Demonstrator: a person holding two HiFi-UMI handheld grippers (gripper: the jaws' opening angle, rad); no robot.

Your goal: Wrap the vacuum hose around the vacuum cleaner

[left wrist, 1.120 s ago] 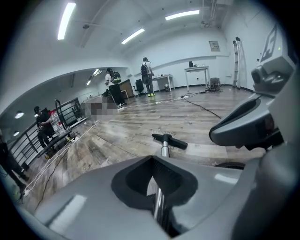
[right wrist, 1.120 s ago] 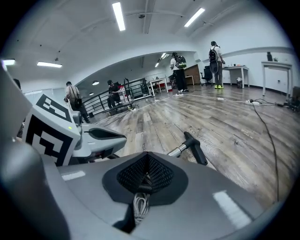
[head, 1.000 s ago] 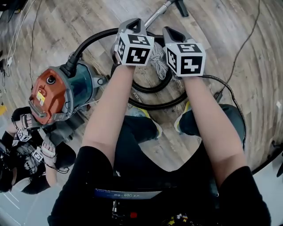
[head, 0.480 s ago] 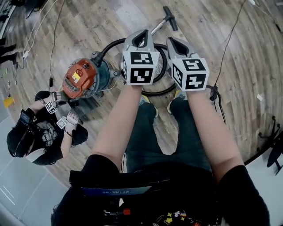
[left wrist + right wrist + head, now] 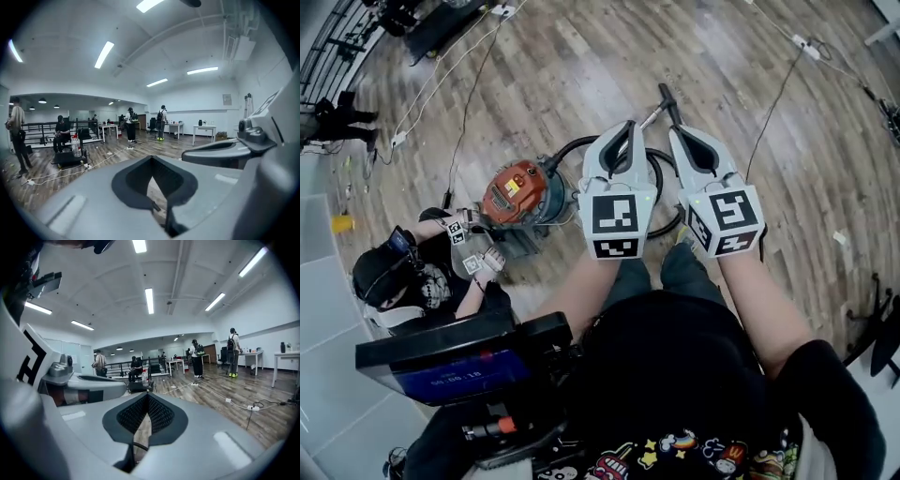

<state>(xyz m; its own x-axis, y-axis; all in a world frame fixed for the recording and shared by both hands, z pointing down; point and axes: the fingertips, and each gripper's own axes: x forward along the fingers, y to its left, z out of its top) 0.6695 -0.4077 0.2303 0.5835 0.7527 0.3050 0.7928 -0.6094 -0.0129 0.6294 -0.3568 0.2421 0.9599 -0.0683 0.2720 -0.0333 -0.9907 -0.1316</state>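
My left gripper (image 5: 151,161) has its jaws pressed together with nothing between them. Only a sliver of wooden floor (image 5: 117,152) shows through the slit below the tips. My right gripper (image 5: 147,397) is the same, clenched on nothing. Both gripper views look out level across the room rather than down, so neither pair of jaws is aimed at the job.

From the head view, I hold the left gripper (image 5: 623,141) and right gripper (image 5: 686,141) side by side, raised high in front of me. The vacuum cleaner (image 5: 517,190), an orange-topped canister, sits on the floor below and to the left of my jaws. The black vacuum hose (image 5: 567,147) leaves the canister and arcs right. It passes under both grippers in a loop that lies beside the canister, not around its body, as far as I can see past my own grippers. The wand (image 5: 666,101) pokes out beyond the loop, between my two sets of tips, with its long axis running away from me.

My left gripper is nearer the canister and the hose root. My right gripper is nearer the wand end. I judge any grasp on the hose would mean tipping the jaws steeply down.
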